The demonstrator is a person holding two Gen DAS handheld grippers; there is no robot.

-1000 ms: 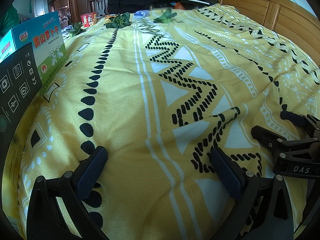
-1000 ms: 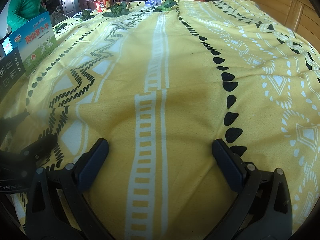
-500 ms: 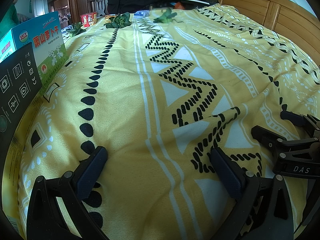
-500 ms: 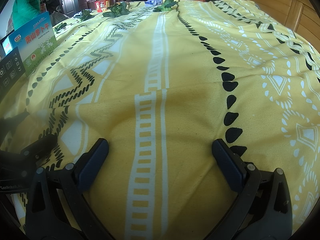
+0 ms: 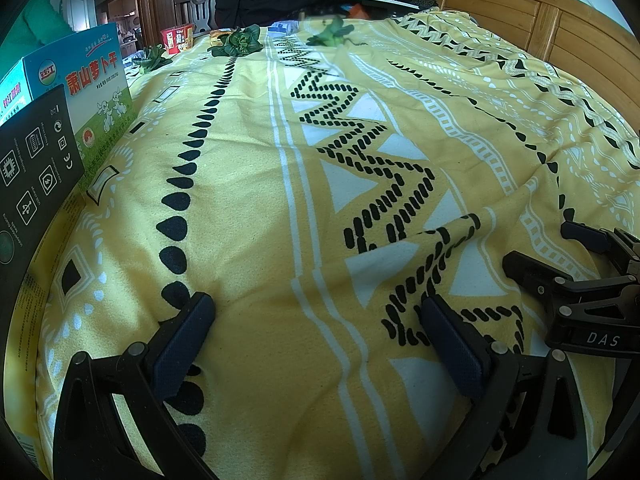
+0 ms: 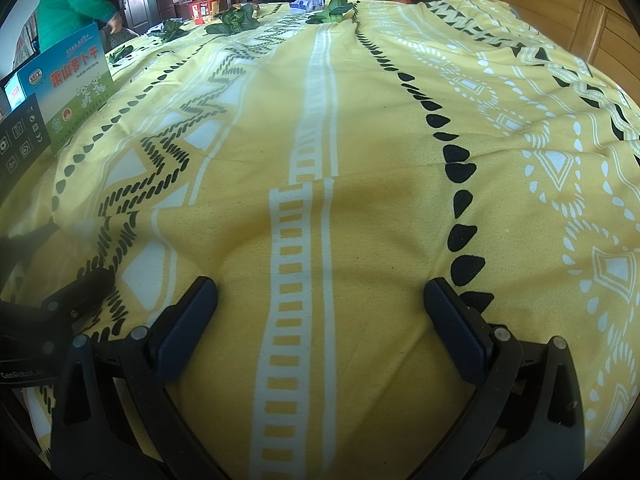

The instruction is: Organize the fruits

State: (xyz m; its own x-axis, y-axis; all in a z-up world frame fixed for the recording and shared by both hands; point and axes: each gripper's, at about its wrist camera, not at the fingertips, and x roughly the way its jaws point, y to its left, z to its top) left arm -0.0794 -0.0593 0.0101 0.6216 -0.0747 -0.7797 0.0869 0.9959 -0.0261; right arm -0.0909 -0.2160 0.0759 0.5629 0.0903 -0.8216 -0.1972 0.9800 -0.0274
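Both the left gripper (image 5: 316, 320) and right gripper (image 6: 320, 304) sit wide open and empty on the yellow bedspread (image 6: 320, 140), leafy greens (image 6: 234, 20) far ahead, cartons (image 5: 88, 84) lining the left edge.

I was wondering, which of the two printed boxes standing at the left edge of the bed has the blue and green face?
The taller cardboard box with red lettering, standing behind the black icon-printed box.

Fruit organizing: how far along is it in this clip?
Nothing looks done. Both claws, left and right, are open and empty, low over the yellow blanket. No fruit is clearly visible; only leafy green items lie scattered at the far end near a red cup, with a blue-green box on the left. All picking and grouping remains.
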